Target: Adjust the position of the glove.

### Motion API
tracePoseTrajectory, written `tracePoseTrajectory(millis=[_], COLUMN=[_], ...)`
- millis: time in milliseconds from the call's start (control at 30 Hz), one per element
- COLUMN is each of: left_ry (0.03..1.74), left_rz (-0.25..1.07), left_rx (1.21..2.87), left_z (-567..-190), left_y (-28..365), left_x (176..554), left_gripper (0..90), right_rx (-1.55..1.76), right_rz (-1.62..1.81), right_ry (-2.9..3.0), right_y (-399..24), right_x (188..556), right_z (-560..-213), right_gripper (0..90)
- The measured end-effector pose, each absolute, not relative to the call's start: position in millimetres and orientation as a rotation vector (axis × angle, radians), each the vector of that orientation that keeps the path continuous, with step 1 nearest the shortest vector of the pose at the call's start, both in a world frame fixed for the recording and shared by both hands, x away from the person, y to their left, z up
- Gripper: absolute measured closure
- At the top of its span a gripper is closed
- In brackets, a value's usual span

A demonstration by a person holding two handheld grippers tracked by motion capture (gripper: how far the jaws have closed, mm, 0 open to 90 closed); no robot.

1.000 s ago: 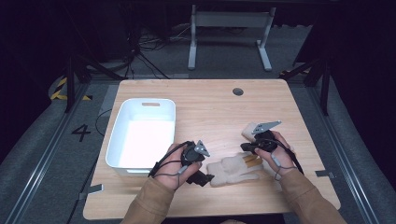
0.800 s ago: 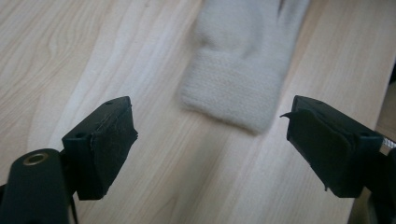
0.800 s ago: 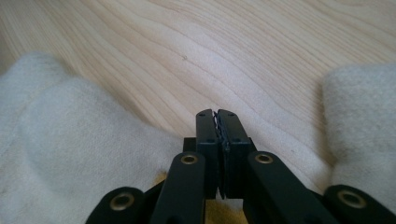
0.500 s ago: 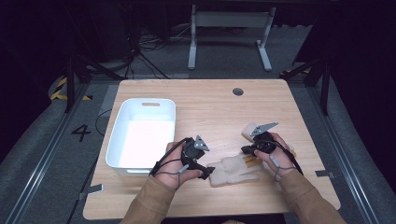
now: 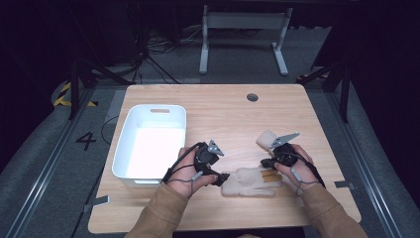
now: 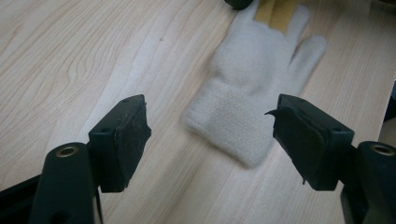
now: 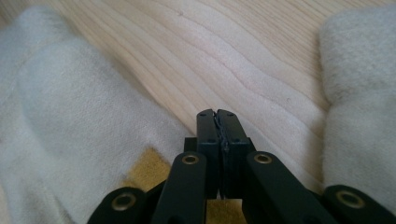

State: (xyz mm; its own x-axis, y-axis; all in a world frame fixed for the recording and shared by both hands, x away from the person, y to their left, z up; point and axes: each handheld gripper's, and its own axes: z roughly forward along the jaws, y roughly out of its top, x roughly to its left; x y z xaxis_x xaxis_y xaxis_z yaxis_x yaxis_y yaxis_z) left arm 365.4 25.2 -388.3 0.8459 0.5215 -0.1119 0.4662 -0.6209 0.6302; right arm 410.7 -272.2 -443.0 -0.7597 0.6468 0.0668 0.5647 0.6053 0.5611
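A cream knit glove (image 5: 250, 183) lies flat near the table's front edge, with tan patches (image 5: 270, 174) at its fingers. My left gripper (image 5: 223, 176) points at its cuff. In the left gripper view the jaws stand apart on either side of the cuff (image 6: 229, 135) without touching it, and they have just been closing. My right gripper (image 5: 265, 162) rests at the glove's finger end, its jaws shut (image 7: 218, 122) with nothing seen between them. A second cream glove (image 5: 266, 139) lies just beyond it, at the right (image 7: 359, 93) of the right gripper view.
A white plastic bin (image 5: 124, 163) stands at the left of the wooden table (image 5: 223, 114), close to my left hand. A round cable hole (image 5: 252, 97) sits near the far edge. Dark floor and a desk frame lie beyond.
The left gripper has edged slightly toward the glove's cuff. The right gripper and both gloves stay where they were.
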Motion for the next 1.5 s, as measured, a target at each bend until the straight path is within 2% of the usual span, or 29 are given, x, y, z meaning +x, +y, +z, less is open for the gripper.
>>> tracePoseTrajectory(millis=[533, 867, 1067, 1500], left_ry=[0.707, 0.716, 0.719, 0.735], left_rz=[0.103, 0.111, 0.109, 0.111], left_rx=[2.329, 2.319, 2.317, 2.311], left_z=[-386, -385, -385, -386], left_y=[24, 26, 26, 29], left_x=[371, 372, 372, 373], left_gripper=[26.6, 26.2, 26.1, 26.1], right_rx=[1.026, 1.049, 1.078, 1.169], right_rz=[0.845, 0.959, 1.0, 1.018], right_ry=[2.708, 2.61, 2.529, 2.38], right_y=[-279, -292, -302, -326], right_x=[401, 400, 399, 405], right_z=[-437, -419, -409, -403], right_gripper=[88.8, 83.1, 76.1, 65.5])
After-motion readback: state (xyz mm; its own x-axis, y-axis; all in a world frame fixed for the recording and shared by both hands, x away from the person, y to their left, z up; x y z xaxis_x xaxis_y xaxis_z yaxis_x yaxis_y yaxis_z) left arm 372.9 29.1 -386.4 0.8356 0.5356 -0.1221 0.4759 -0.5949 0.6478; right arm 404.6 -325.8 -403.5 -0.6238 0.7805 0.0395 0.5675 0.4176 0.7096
